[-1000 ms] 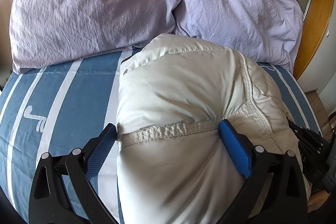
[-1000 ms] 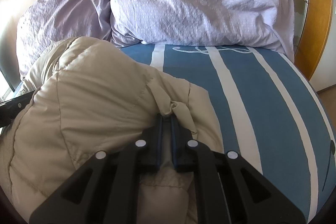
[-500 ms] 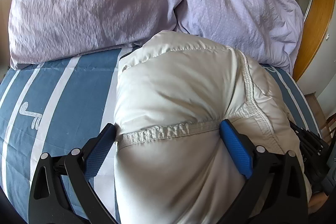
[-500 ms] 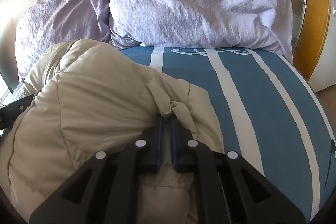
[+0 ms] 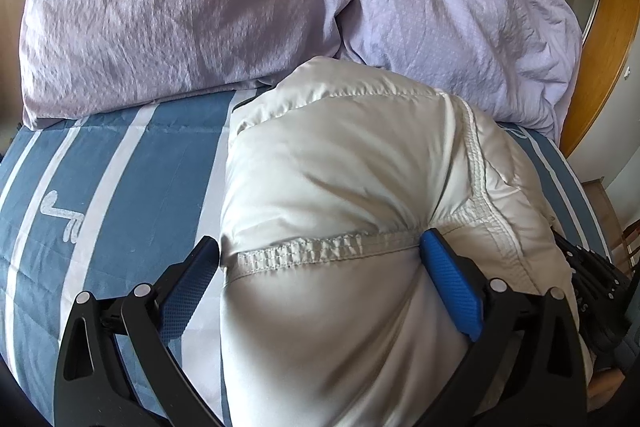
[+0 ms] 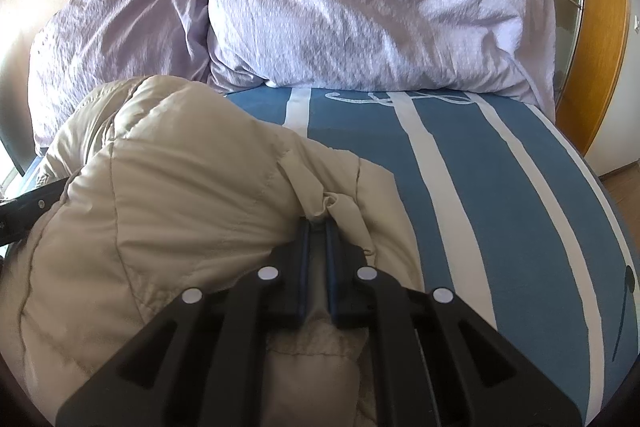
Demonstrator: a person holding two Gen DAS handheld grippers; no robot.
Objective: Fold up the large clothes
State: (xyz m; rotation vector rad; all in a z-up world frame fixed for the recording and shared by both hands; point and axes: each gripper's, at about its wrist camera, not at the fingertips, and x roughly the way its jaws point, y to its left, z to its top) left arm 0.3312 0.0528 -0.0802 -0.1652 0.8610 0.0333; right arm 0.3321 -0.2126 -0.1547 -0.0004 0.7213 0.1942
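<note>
The right gripper (image 6: 318, 223) pinches a fold of the beige padded jacket (image 6: 180, 211) (bunched on the striped bed (image 6: 500, 195)); the left gripper (image 5: 320, 251) has its jaws spread wide around the jacket's bulk.

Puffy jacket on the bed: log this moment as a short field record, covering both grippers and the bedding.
garment: beige puffy jacket, bunched on the bed
surface: blue sheet with white stripes
left gripper: jaws wide apart, astride the stitched hem; grip unclear
right gripper: shut on a pinch of jacket fabric
behind: two lilac pillows against the head of the bed
fold: not finished
</note>
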